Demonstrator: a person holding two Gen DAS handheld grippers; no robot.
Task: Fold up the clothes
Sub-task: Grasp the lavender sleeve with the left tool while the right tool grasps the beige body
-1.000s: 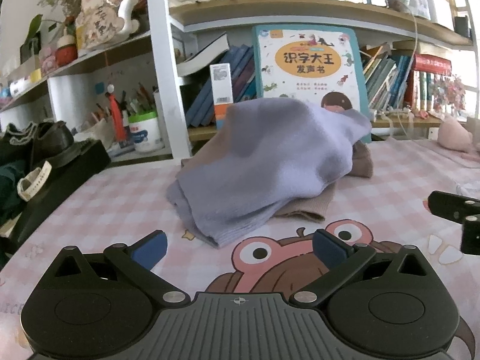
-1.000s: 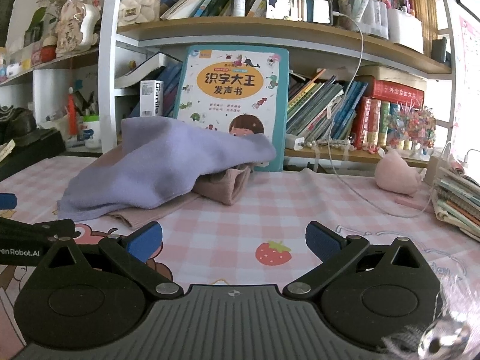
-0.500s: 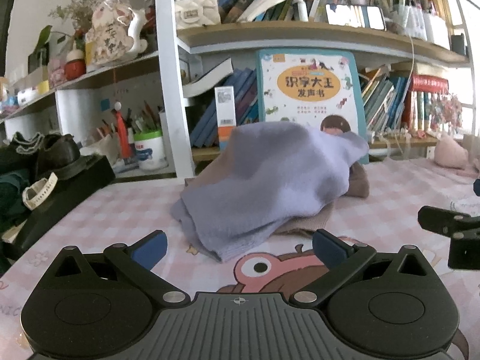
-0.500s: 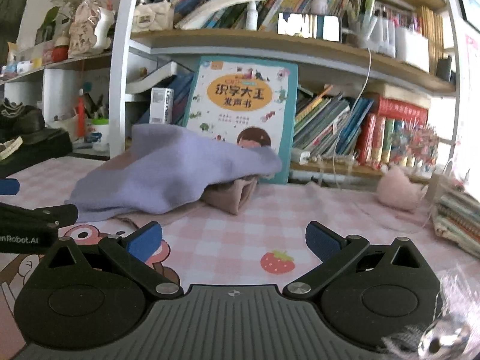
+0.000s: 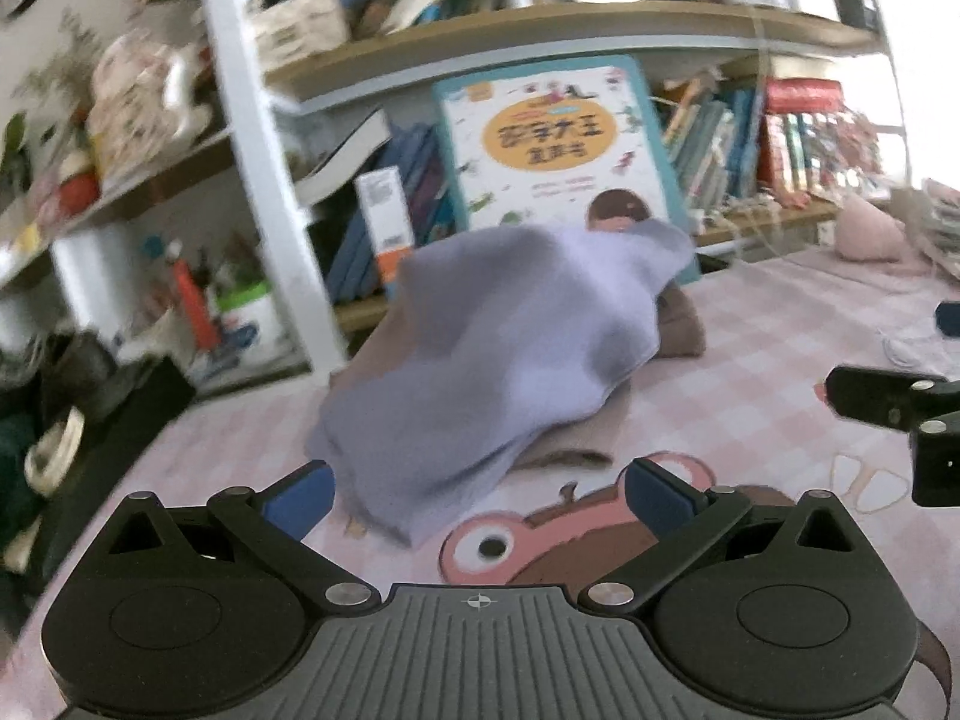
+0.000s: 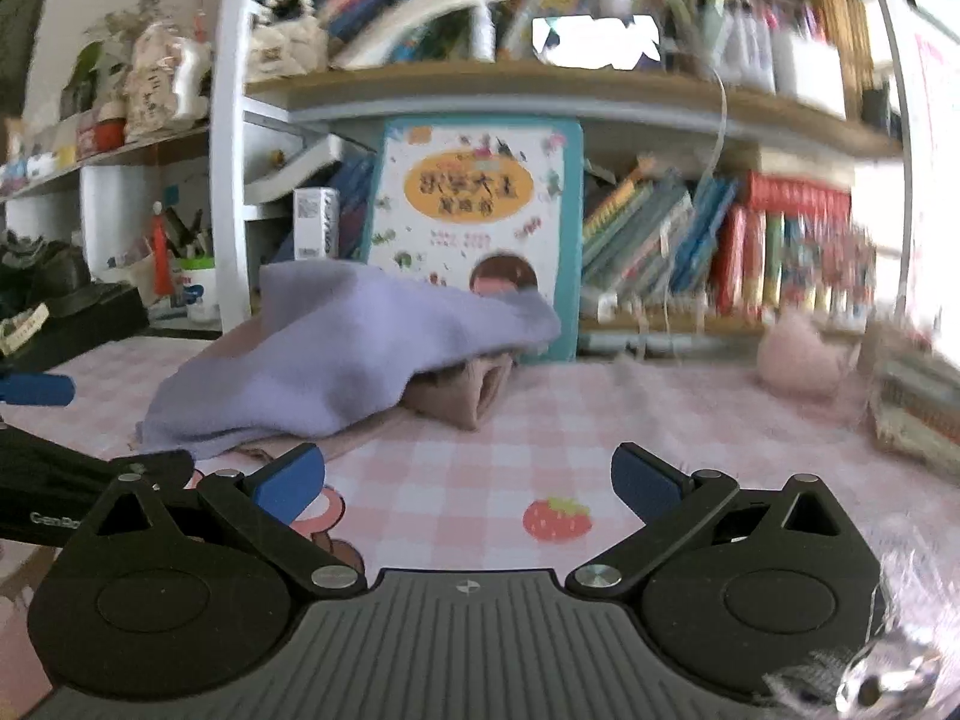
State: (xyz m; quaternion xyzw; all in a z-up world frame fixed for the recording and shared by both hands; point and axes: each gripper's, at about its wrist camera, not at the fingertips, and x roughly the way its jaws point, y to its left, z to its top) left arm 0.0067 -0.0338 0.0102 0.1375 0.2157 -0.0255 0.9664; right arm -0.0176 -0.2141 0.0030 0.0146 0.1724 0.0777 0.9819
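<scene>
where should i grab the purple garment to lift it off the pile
Grip the purple garment at its low near corner, which lies thin and flat on the checked cloth. Bring the open left claw in low from the front. The hump behind drapes over the brown garment, so a pinch there would catch both.

Left gripper [image 5: 478, 495] low and level, blue-tipped fingers [image 5: 300, 498] spread wide, nothing between. Right gripper [image 6: 468, 483] likewise agape and empty, seemingly just off to the right of the left, though motion blur muddies that.
</scene>
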